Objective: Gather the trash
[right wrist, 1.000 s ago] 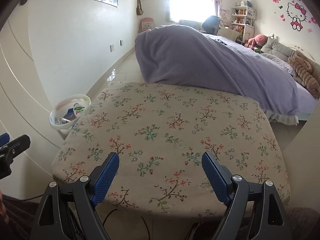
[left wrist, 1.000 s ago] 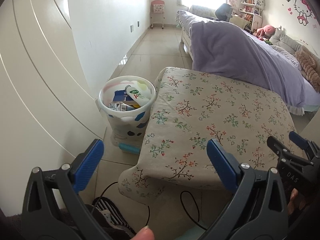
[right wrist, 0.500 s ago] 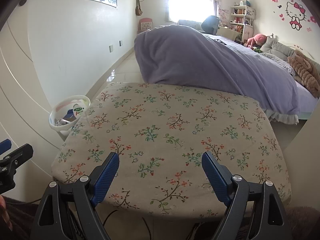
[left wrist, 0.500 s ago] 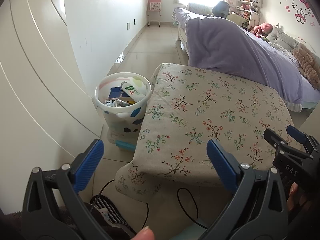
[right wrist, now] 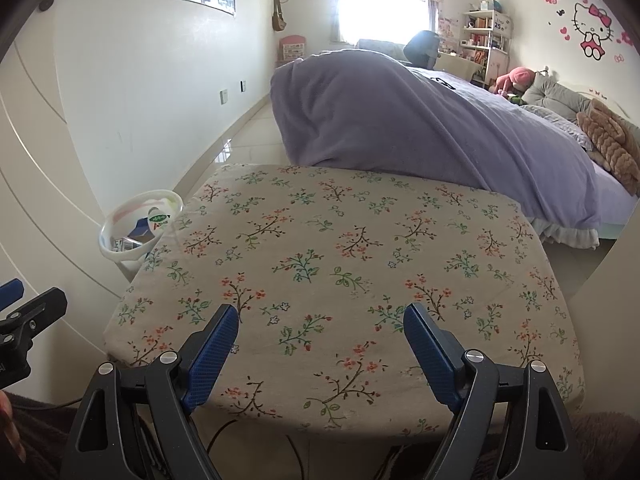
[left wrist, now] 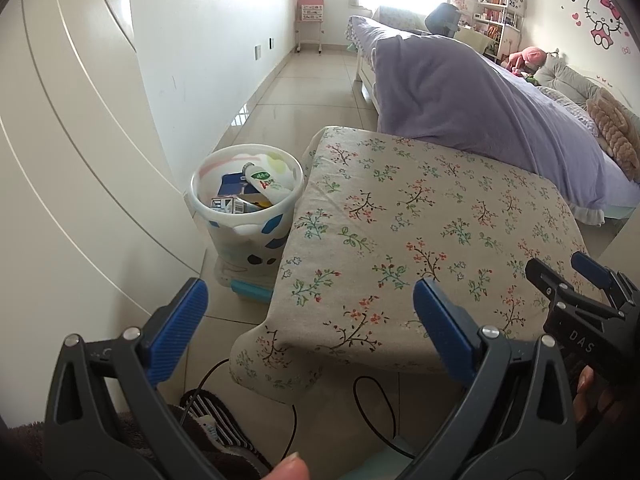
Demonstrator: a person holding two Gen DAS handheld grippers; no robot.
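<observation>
Both your tongs — left gripper (left wrist: 306, 314) and right gripper (right wrist: 320, 332) — gape wide and empty, while the trash bin (left wrist: 246, 204), left of centre, stands upright, a tube (left wrist: 266, 184) inside slanting toward upper left — legible only from your left wrist.

Beige cloth (right wrist: 320, 264) with red and green floral sprigs. White bin (left wrist: 248, 216) with blue and black spots; white-and-green tube (left wrist: 266, 182) inside. Lilac bedcover (right wrist: 420, 120). Blue gripper pads (right wrist: 214, 354) on black frames.
</observation>
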